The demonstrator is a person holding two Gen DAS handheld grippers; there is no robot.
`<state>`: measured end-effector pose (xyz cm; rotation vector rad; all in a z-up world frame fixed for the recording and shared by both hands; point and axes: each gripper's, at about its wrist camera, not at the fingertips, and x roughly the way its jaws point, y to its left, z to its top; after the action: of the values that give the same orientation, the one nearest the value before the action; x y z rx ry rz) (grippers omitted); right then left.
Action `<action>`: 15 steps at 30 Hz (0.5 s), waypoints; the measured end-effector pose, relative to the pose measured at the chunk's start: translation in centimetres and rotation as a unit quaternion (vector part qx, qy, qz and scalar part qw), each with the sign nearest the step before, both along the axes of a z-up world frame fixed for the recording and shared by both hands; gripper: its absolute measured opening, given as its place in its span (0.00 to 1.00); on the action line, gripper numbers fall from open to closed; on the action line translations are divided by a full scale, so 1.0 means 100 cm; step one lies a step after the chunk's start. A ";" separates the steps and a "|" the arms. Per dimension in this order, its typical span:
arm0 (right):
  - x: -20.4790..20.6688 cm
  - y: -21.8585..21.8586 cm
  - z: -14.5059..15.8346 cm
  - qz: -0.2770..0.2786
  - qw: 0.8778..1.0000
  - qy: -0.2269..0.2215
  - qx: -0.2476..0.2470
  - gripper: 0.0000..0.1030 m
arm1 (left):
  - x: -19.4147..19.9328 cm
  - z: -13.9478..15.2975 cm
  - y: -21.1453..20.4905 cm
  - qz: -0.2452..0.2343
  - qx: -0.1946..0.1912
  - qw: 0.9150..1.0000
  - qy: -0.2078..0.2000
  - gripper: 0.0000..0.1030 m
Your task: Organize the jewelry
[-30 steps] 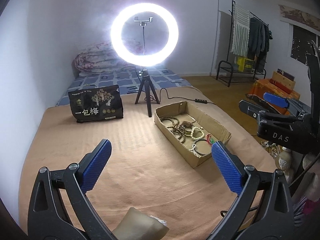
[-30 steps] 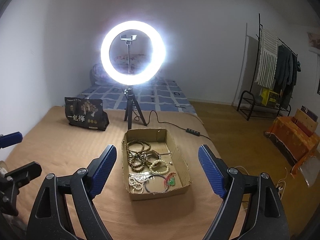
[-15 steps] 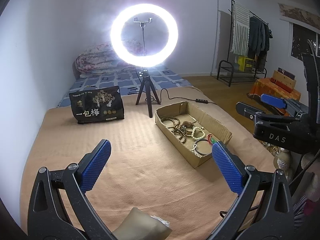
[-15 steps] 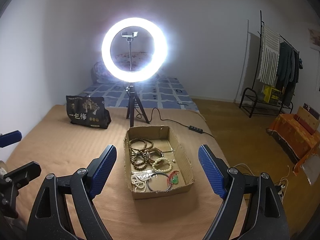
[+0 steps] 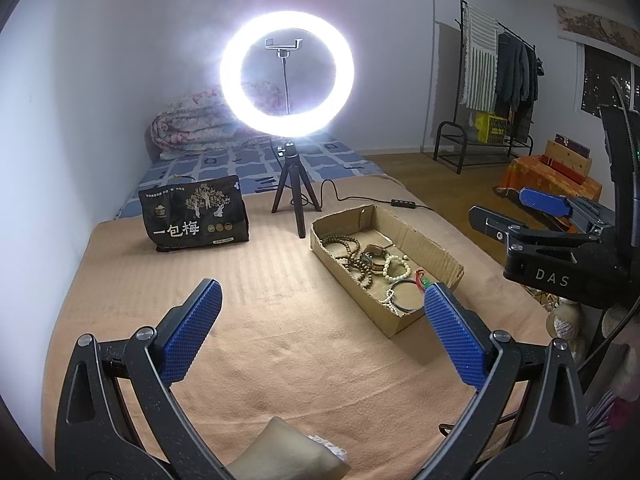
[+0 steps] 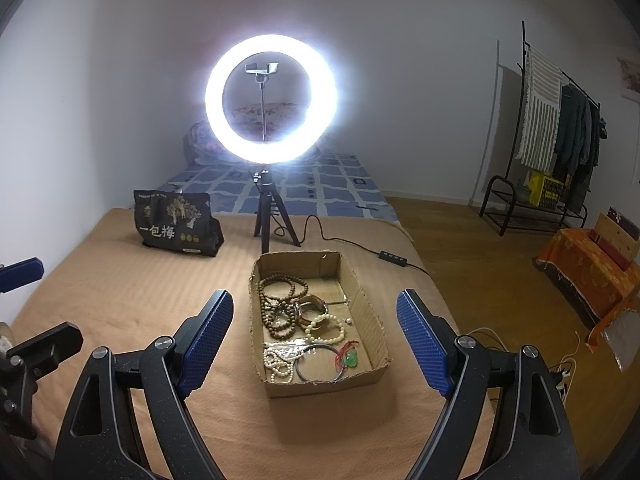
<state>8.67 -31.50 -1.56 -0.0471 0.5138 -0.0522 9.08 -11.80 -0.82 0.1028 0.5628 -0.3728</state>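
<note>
Right now both grippers are spread wide with nothing between their blue pads. The right gripper [image 6: 314,336] hangs above the near end of the cardboard box [image 6: 370,316], and the box shows in the gap between its fingers. The left gripper [image 5: 320,318] hangs over the tan blanket [image 5: 248,320], to the left of the box. All the jewelry lies inside the box: brown bead strings [image 6: 280,300] at the far end, a white bead bracelet [image 6: 326,326] in the middle, and a dark bangle [image 6: 320,362] beside a green charm on a red cord [image 6: 351,358] at the near end. Behind the box stands a bright ring light [image 6: 271,98] on a small tripod. A black bag [image 6: 176,230] sits to its left.
</note>
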 end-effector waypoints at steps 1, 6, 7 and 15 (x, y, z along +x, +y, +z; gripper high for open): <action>0.000 0.000 0.000 0.001 1.000 0.000 -0.001 0.81 | 0.000 0.000 0.000 -0.001 0.001 1.000 -0.001 1.00; 0.001 0.001 0.000 0.004 1.000 0.003 -0.003 0.81 | 0.000 0.004 -0.001 -0.001 0.003 1.000 -0.006 1.00; 0.002 0.001 -0.001 0.004 1.000 0.004 -0.003 0.81 | 0.000 0.004 -0.001 -0.001 0.004 1.000 -0.007 1.00; 0.002 0.001 0.000 0.005 1.000 0.005 -0.003 0.81 | -0.001 0.004 -0.001 -0.001 0.012 1.000 -0.014 1.00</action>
<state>8.90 -31.36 -1.60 -0.0556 0.5227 -0.0443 8.96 -11.93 -0.46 0.1322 0.5395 -0.3663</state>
